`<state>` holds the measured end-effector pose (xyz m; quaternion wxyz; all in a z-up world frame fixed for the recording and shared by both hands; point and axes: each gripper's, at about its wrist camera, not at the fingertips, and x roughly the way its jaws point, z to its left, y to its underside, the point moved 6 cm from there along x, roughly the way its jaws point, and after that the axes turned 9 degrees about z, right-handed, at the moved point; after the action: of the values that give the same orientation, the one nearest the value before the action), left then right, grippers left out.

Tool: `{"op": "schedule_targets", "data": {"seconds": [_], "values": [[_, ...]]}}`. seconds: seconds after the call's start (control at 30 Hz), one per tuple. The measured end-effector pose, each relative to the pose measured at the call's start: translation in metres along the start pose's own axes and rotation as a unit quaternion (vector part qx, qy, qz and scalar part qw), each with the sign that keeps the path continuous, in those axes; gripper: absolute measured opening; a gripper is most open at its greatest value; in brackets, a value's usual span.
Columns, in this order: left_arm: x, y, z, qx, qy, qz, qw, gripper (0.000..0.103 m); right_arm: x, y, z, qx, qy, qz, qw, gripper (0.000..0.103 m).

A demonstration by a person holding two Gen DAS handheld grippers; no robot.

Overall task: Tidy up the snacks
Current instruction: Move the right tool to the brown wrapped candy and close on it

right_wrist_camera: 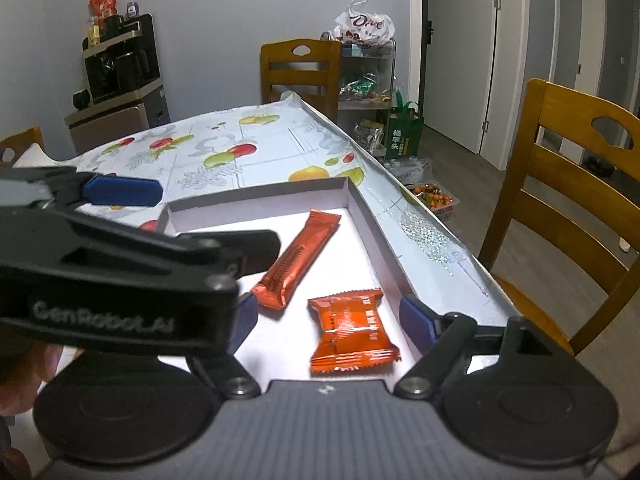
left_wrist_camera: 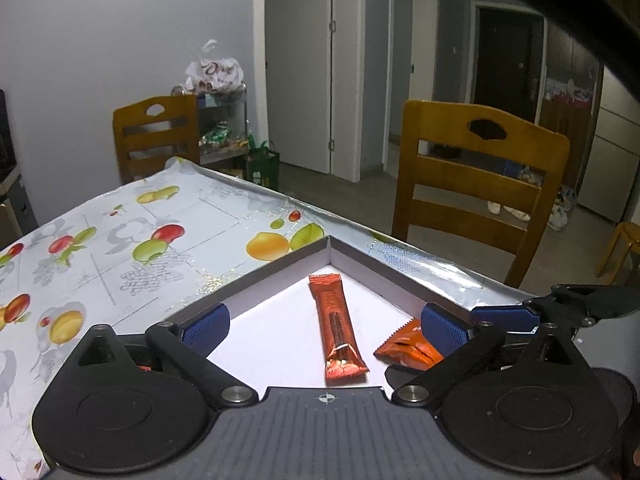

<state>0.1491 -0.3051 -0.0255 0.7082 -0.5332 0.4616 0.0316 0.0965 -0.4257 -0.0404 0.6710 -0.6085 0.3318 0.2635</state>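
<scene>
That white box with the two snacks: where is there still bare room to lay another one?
In the box, the floor is bare along the far wall and left of the long bar. It is crowded near the right wall, around the square packet.

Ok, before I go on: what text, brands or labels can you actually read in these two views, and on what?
"GenRobot.AI": on the black body of the left gripper, seen from the right wrist.
"Dove": on the white plastic bag on top of the shelf rack.
Green bag on the floor: Chinese characters, too blurred to read.
Square orange packet and long orange bar: print too small to read.
</scene>
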Motion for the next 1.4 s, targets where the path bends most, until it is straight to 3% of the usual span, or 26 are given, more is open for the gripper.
{"op": "schedule_targets", "data": {"seconds": [0.37, 0.73, 1.23, 1.4], "values": [[-0.058, 0.021, 0.020, -0.024, -0.013, -0.036, 0.9990, 0.103, -0.036, 0.006, 0.036, -0.023, -0.024, -0.020, 0.999, 0.084], [-0.115, 0.059, 0.070, -0.059, -0.067, -0.044, 0.9950, 0.103, -0.060, 0.010, 0.102, -0.089, -0.070, -0.033, 0.993, 0.085], [-0.170, 0.128, 0.121, -0.098, -0.139, -0.035, 0.9849, 0.103, -0.043, 0.025, 0.159, -0.169, -0.081, -0.019, 0.982, 0.085], [-0.175, 0.148, 0.129, -0.118, -0.141, -0.022, 0.9828, 0.103, -0.026, 0.036, 0.175, -0.206, -0.086, -0.008, 0.975, 0.085]]}}
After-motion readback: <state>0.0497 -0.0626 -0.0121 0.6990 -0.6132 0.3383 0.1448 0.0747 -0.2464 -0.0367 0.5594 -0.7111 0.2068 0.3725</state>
